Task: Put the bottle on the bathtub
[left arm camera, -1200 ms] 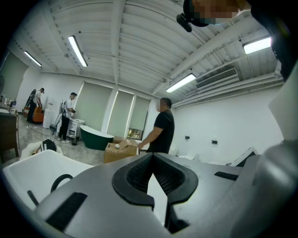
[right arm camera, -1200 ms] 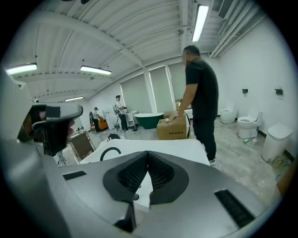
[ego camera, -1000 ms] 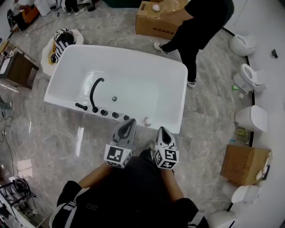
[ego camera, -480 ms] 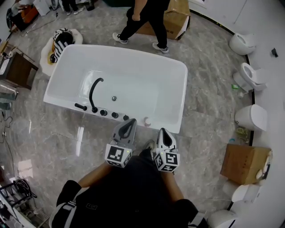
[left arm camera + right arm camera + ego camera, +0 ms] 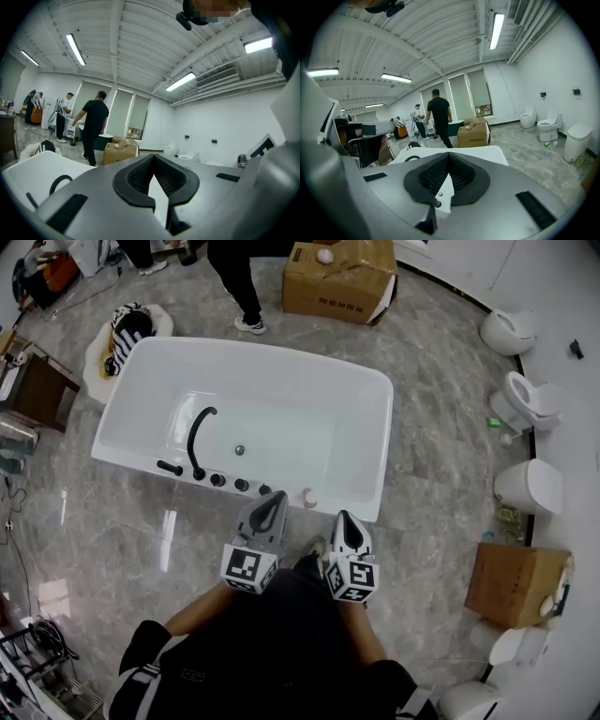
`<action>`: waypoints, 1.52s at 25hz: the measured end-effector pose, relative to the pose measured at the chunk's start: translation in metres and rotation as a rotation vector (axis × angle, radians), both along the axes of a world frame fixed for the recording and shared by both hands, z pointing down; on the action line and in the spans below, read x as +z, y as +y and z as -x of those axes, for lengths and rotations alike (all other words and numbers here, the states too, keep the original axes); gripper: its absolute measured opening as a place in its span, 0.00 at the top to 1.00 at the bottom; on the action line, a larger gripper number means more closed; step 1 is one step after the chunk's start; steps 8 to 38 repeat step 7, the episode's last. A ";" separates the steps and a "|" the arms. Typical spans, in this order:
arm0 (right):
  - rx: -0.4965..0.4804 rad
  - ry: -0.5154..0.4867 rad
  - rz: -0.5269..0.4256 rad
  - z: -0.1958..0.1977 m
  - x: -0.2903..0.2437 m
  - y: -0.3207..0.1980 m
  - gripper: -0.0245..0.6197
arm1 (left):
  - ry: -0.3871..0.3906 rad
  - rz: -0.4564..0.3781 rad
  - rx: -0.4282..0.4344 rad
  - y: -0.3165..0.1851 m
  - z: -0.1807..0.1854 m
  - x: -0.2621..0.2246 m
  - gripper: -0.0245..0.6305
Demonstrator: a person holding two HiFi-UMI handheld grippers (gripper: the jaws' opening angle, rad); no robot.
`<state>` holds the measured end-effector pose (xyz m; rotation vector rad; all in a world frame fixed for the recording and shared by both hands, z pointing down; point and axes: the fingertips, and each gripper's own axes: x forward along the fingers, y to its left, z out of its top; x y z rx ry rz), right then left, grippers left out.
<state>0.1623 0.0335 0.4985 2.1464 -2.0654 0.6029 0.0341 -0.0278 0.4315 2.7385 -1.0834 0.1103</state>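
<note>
- Right now the white bathtub (image 5: 248, 346) is sitting in the middle of a glossy grey marble floor (image 5: 441, 456), which is throwing back glare from the lights.
- The bottle (image 5: 308, 496) is standing upright on the tub's near rim, just beside the row of black knobs (image 5: 230, 482) and apart from both tools.
- A black curved faucet (image 5: 200, 432) is arching over the basin from that same rim.
- The left gripper (image 5: 274, 498) is hovering at the near rim, its jaws pressed together with nothing between them.
- The right gripper (image 5: 342, 519) is hanging beside it, likewise clenched on nothing; from the head view the bottle is showing between the two tips.
- Along the curved white wall on the right, toilets (image 5: 528, 401) are lining up, with a cardboard box (image 5: 511, 585) near them.
- A second cardboard box (image 5: 337, 282) is sitting beyond the tub, and a person in black (image 5: 232, 277) is walking past it.
- Over in the right gripper view, long strip lights (image 5: 497, 28) are glowing on a ribbed white ceiling, and tall windows (image 5: 471, 96) are showing on the far wall.
</note>
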 end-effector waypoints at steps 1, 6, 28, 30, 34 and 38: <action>0.000 0.000 0.001 0.000 0.000 0.000 0.95 | 0.002 0.000 0.001 0.000 0.000 -0.001 0.94; 0.003 -0.004 0.004 0.000 0.002 0.002 0.95 | -0.002 -0.003 0.004 0.001 0.000 0.001 0.94; 0.004 -0.005 0.004 0.000 0.002 0.003 0.95 | -0.003 -0.002 0.005 0.002 0.000 0.001 0.94; 0.004 -0.005 0.004 0.000 0.002 0.003 0.95 | -0.003 -0.002 0.005 0.002 0.000 0.001 0.94; 0.004 -0.005 0.004 0.000 0.002 0.003 0.95 | -0.003 -0.002 0.005 0.002 0.000 0.001 0.94; 0.004 -0.005 0.004 0.000 0.002 0.003 0.95 | -0.003 -0.002 0.005 0.002 0.000 0.001 0.94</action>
